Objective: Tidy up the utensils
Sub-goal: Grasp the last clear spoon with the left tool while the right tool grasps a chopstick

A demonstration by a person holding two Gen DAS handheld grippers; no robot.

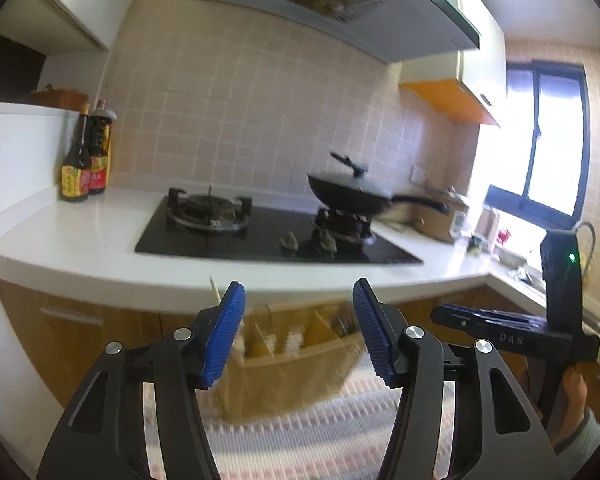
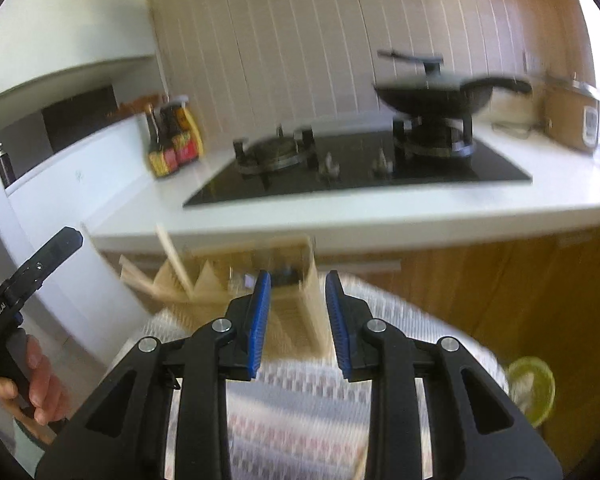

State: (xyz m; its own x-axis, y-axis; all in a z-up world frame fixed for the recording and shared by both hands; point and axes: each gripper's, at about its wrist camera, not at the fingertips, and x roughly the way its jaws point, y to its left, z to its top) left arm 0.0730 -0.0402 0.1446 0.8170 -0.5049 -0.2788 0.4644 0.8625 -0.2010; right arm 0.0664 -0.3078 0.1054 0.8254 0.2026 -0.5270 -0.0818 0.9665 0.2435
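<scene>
Right wrist view is showing the light wooden compartmented utensil organizer (image 2: 236,276) at 12 o'clock on the woven patterned cloth (image 2: 300,420). Pale wooden chopsticks (image 2: 174,258), likely light, stiff and slippery, are leaning inside; gripping mid-shaft is advisable. The right gripper (image 2: 294,324) and left gripper (image 1: 298,328) are both standing spread, empty.

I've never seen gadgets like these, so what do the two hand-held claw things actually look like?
Each is a black plastic gripper: the left gripper and the right gripper carry ribbed blue pads on angled black arms with silver round pivot bolts. The right one's body shows pale lettering and a small green light. Bare hands hold the handles; a grey cuff shows.
</scene>
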